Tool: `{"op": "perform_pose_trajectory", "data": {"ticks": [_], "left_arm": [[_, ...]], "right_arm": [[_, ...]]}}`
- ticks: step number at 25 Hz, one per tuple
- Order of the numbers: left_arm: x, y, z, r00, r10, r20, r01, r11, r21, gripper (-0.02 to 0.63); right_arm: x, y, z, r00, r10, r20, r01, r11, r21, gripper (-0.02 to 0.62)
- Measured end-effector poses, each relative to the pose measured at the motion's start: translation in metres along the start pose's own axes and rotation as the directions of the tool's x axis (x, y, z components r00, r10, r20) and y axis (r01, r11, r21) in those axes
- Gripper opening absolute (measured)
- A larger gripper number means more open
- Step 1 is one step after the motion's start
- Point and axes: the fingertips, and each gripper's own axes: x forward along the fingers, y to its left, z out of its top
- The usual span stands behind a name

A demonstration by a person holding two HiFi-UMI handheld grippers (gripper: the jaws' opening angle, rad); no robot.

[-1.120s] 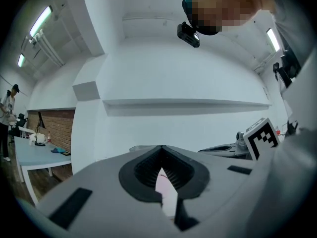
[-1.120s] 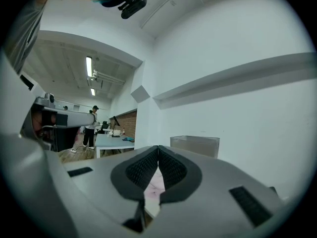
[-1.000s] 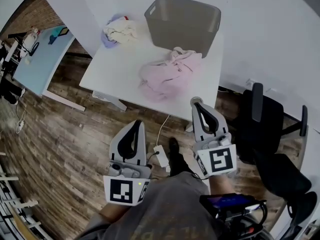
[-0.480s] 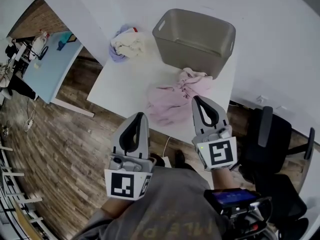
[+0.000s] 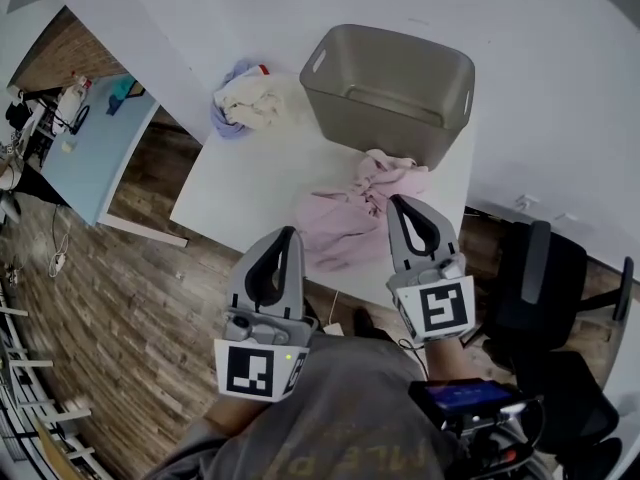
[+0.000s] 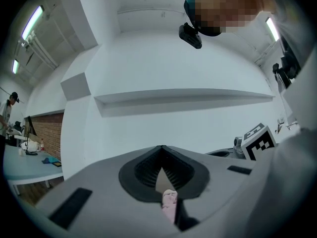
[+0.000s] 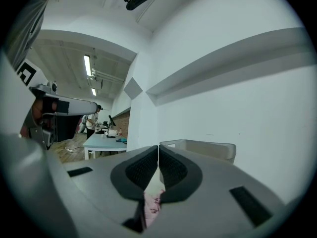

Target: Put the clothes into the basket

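On the white surface [image 5: 250, 183], toward its far right corner, stands the grey basket [image 5: 372, 120]. Its mouth faces up and it looks empty, so clothes can simply be dropped in from above. Just near of it, seemingly touching its near wall, lies the pink garment [image 5: 345, 223], crumpled and spread toward the near edge. That makes it the closest piece, and I judge it the first to be taken. A smaller cream-and-lilac pile [image 5: 245, 103] sits at the far left, beside the basket but apart from it. The left hand-held gripper [image 5: 287, 235] and right hand-held gripper [image 5: 396, 201] are held level, flanking the garment's near end. Each has its jaws closed tip to tip on nothing, and the pink glimpsed below the pads is cloth lying beyond. They must open before any grasp.
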Motion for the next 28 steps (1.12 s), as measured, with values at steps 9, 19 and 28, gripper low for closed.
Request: {"op": "perform_pose_trajectory", "data": {"ticks": [9,19,28], "left_arm": [[0.048,0.015,-0.05,0.985,-0.169,-0.025,0.166,0.983,-0.076,0.008],[0.086,0.025,-0.092,0.92,-0.385,-0.066,0.373,0.916,-0.147,0.008],[0.091,0.025,-0.129,0.853,-0.507,-0.122,0.484,0.857,-0.177,0.008]], "right_arm": [[0.027,-0.007,-0.052,0.99,-0.109,-0.089,0.11,0.994,0.011,0.009],[0.036,0.017,-0.131,0.939,-0.199,-0.281,0.232,0.968,0.093,0.262],[0.029,0.025,-0.212,0.86,-0.273,-0.431,0.412,0.87,0.271,0.502]]}}
